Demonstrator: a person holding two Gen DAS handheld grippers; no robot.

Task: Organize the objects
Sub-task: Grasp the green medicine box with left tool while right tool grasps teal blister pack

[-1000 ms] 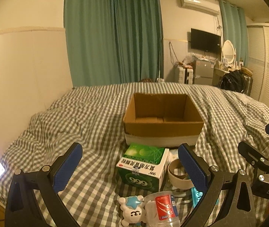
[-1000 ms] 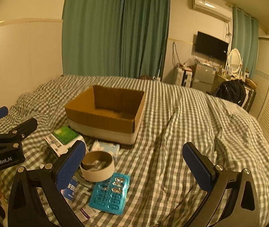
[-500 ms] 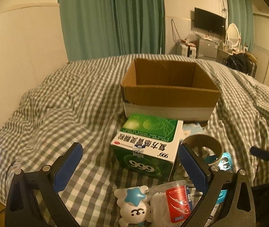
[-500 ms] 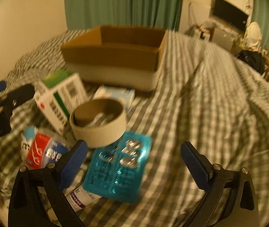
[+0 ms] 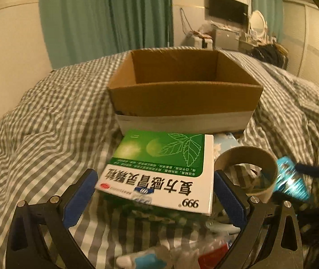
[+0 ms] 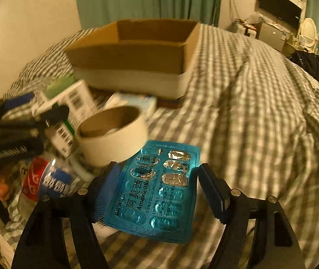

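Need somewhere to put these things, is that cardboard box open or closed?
Open: the cardboard box has no lid or flaps over it, and its bare inner walls show.

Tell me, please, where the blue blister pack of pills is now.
In the right wrist view the blue blister pack lies on the checked bedcover, between the open fingers of the right gripper, just in front of the tape roll.

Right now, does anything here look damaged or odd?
Yes. The blue blister pack between the right hand-held gripper's open fingers has several burst foil pockets near its far end, so it is partly used. Nothing looks spilled.
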